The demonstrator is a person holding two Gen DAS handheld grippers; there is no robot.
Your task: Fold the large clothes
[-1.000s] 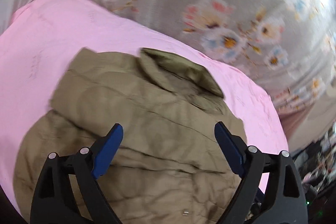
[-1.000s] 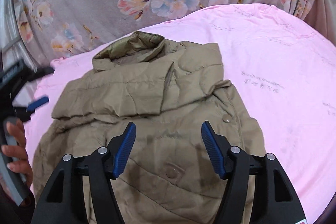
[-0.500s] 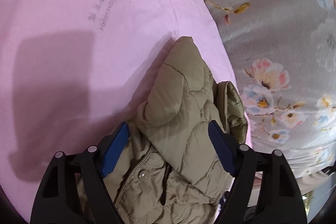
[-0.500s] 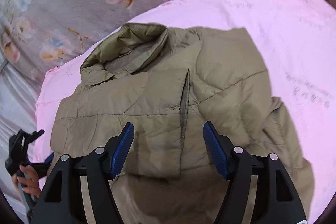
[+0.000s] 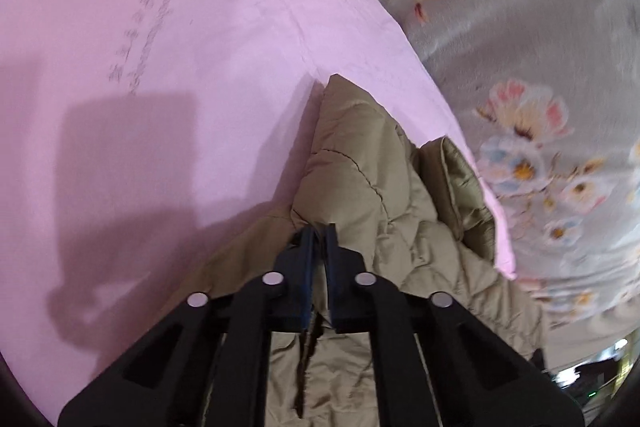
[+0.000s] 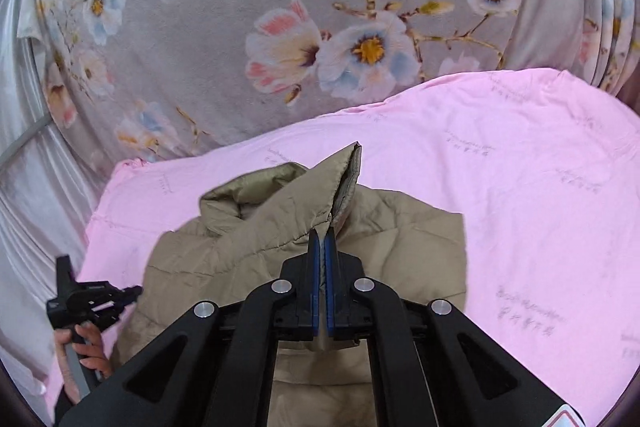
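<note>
Both grippers have just closed their jaws onto the same olive quilted jacket (image 6: pixel 248 247), which lies on a pink sheet (image 6: pixel 500 187) spread over a bed, with a grey floral curtain (image 6: pixel 280 27) hanging behind it. From the right wrist camera, the right gripper (image 6: pixel 320 239) has its blue pads pressed together on a fold of the jacket's fabric, and that fold stands up in a peak above the rest of the garment, just beside the rumpled collar (image 6: pixel 244 195). From the left wrist camera, the left gripper (image 5: pixel 319 233) is likewise clamped on a bunched ridge of the jacket (image 5: pixel 360 163) near the sheet's edge, the padding crumpled ahead of the fingers. At the lower left of the right wrist view, the person's hand (image 6: pixel 82 351) grips the handle of the left gripper at the jacket's edge.
</note>
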